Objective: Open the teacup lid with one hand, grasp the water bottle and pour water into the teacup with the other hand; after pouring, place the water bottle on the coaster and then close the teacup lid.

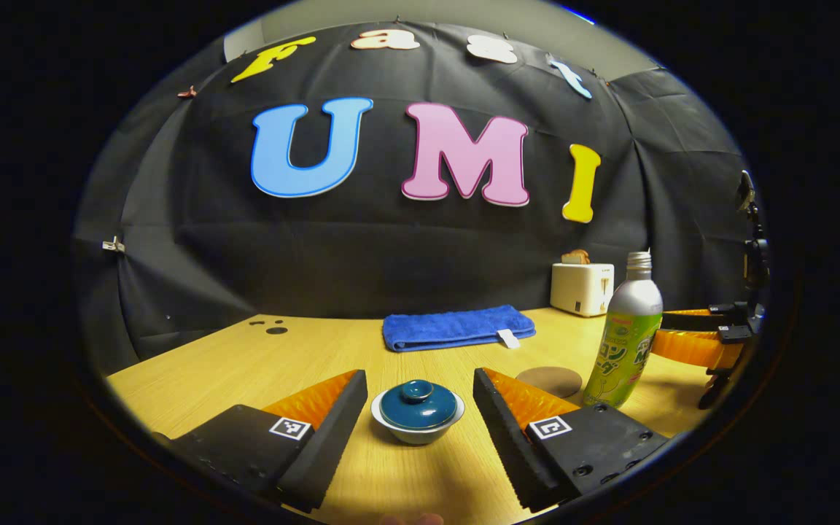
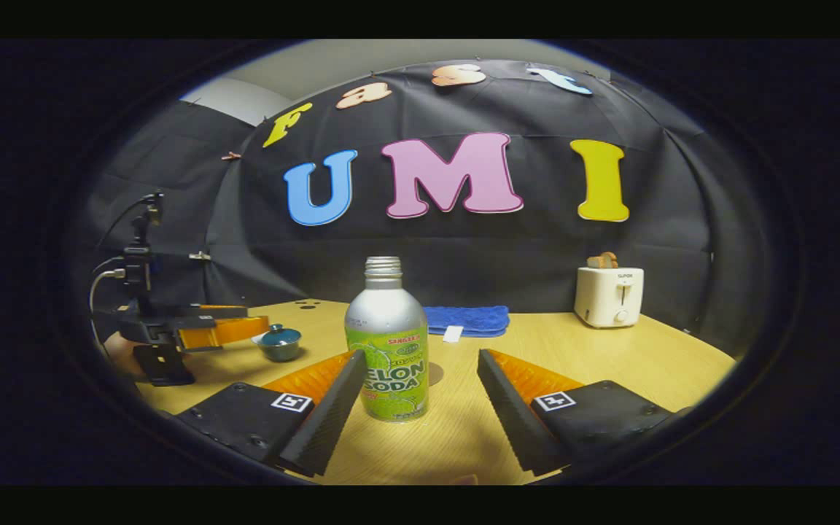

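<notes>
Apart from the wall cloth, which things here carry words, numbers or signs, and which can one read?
Water bottle: printed label with large letters, not quoted here.
Toaster: small mark on the front, too small to read.
Towel tag: no print seen.
Square markers: coded patterns, no words.

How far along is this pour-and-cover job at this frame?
Nothing looks done yet. The dark blue ceramic lid sits on the white teacup, framed by the open left gripper. The silver-and-green soda bottle stands between the open right gripper jaws, ungrasped. Lifting, pouring, placing on the round brown coaster and re-lidding remain.
</notes>
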Motion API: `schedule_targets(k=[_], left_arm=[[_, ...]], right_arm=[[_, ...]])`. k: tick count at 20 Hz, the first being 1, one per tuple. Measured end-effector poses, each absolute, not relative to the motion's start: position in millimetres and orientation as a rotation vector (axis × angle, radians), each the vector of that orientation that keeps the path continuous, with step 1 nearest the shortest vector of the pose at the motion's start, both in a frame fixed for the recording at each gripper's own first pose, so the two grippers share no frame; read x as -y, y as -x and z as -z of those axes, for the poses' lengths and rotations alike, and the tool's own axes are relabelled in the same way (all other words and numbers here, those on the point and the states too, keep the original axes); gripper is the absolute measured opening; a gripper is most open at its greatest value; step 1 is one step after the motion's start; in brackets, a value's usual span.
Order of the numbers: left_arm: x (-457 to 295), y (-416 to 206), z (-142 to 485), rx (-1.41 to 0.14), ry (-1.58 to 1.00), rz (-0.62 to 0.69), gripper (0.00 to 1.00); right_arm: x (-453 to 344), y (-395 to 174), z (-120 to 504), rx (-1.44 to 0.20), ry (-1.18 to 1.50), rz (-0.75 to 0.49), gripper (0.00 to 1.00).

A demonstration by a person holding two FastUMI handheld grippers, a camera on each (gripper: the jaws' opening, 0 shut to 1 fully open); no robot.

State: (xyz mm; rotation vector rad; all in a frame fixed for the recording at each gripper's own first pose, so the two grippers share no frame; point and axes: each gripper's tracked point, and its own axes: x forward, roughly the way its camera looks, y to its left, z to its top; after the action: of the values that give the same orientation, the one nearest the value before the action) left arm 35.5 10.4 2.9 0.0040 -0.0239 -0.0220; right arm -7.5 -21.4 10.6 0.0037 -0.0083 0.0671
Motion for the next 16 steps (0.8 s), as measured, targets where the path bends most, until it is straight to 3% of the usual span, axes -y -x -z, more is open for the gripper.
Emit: schedule_targets(k=[7,16], left_arm=[[-12,-26,-1,0.02,-0.003,0.009,0.94],[-11,-26,-1,0.019,-0.003,0.013,0.94]], right_arm=[[-3,9,-9,0.005,-0.007,-0.175,0.95],[5,-6,-7,0.006,-0.006,-0.161,0.94]])
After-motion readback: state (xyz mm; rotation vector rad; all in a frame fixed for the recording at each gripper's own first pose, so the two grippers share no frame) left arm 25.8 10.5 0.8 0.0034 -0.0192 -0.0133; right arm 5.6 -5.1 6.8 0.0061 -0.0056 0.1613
